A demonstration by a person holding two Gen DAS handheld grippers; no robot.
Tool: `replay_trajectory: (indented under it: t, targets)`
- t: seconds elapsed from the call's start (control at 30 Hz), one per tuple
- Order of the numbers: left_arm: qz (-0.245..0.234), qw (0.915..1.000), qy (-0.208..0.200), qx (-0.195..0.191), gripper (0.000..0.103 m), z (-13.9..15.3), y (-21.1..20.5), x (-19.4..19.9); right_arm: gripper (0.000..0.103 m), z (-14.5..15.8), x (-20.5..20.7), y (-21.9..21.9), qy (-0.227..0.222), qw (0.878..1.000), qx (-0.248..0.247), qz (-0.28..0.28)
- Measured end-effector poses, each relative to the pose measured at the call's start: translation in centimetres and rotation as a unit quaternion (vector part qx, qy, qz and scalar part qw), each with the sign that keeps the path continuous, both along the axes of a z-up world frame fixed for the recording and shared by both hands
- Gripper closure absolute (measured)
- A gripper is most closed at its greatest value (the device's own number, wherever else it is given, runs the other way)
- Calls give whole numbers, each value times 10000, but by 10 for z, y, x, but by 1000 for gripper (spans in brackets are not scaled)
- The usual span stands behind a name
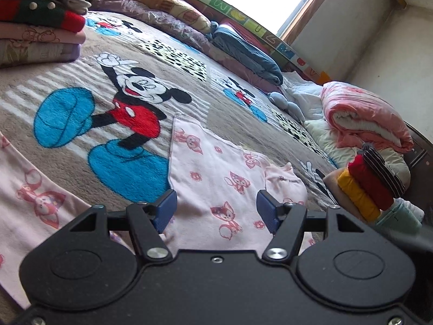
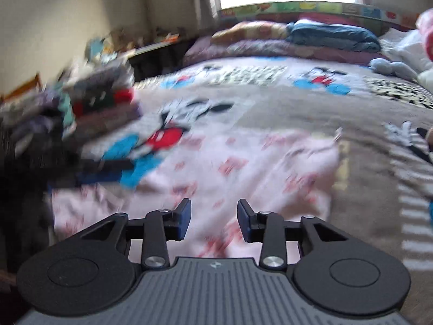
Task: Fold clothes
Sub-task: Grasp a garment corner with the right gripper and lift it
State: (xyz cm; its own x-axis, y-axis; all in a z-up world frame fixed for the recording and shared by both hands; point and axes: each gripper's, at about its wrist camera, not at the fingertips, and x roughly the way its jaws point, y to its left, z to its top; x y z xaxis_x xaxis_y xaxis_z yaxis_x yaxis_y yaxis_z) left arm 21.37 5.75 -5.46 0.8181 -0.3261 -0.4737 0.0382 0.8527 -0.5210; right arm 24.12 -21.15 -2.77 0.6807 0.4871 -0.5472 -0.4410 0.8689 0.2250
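Observation:
A pale pink garment (image 1: 213, 178) printed with small pink fox figures lies spread on a cartoon-mouse blanket (image 1: 89, 124) covering the bed. My left gripper (image 1: 215, 208) hovers low over the garment's near part, open, nothing between its blue pads. Another strip of the same pink print (image 1: 35, 197) runs along the left. In the blurred right wrist view the pink garment (image 2: 243, 168) stretches ahead, and my right gripper (image 2: 213, 219) stands open above its near edge, holding nothing.
A tall stack of folded clothes (image 1: 40, 24) stands at the far left. Rolled quilts (image 1: 362, 113) and folded red and yellow pieces (image 1: 365, 184) crowd the right side. Pillows and a blue duvet (image 1: 243, 51) line the window side. The stack (image 2: 102, 100) appears left in the right wrist view.

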Motion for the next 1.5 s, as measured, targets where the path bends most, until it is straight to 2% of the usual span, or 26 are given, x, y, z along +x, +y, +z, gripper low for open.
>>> replay_trajectory:
  t: [0.13, 0.23, 0.4, 0.5, 0.6, 0.63, 0.7, 0.73, 0.93, 1.2, 1.37, 1.5]
  targets:
    - [-131, 9999, 35, 12, 39, -3, -4, 4, 65, 0, 44, -31, -75, 9974, -114, -703]
    - [-198, 9997, 107, 16, 39, -7, -6, 12, 65, -7, 76, -39, -101, 9952, -389, -887]
    - [-296, 9994, 178, -42, 39, -12, -9, 17, 64, -23, 119, -29, -17, 9925, -958, -758]
    - [-298, 9993, 193, -81, 39, -13, -7, 17, 61, -33, 137, -28, 291, 9910, -1023, -813]
    - [-300, 9993, 208, -120, 39, -15, -5, 18, 61, -38, 143, -32, 528, 9924, -779, -791]
    - [-301, 9992, 213, -133, 39, -15, -4, 18, 73, -37, 142, -33, 551, 9932, -696, -751]
    - [-301, 9992, 224, -159, 39, -16, -3, 18, 90, -34, 138, -31, 505, 9946, -636, -639]
    - [-288, 9992, 230, -172, 39, -17, -2, 18, 92, -30, 135, -30, 439, 9950, -659, -615]
    - [-291, 9992, 224, -158, 38, -12, -3, 18, 94, -6, 115, -30, -66, 9936, -858, -730]
    - [-406, 9990, 172, -3, 38, -11, -10, 13, 94, 35, 75, -72, -577, 9883, -288, -1384]
    - [-485, 9987, 127, 120, 38, -11, -16, 9, 94, 50, 42, -124, -695, 9756, 277, -2065]
    - [-544, 9982, 100, 213, 38, -11, -22, 11, 94, 48, 8, -168, -685, 9576, 792, -2685]
